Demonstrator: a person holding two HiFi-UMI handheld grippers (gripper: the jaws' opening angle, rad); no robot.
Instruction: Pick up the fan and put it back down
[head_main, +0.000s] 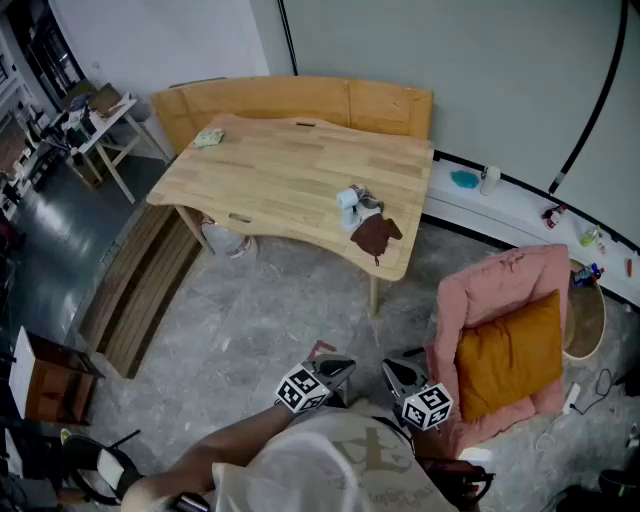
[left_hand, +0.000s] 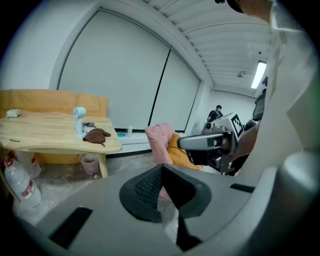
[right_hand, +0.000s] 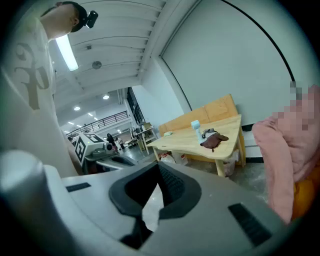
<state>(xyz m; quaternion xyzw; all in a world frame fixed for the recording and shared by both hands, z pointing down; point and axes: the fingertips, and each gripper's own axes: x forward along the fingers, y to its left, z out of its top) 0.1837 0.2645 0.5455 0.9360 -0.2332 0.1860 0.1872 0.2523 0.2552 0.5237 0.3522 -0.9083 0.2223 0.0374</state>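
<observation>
One fan (head_main: 348, 207) and one brown cloth (head_main: 376, 236) stand on one counter (head_main: 270, 165). Left gripper (head_main: 343, 369) and right gripper (head_main: 393, 369): jaws together, empty.

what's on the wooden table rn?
A small pale-blue fan, a brown cloth beside it, and a crumpled pale item at the far corner. Anything under the cloth is hidden.
</observation>
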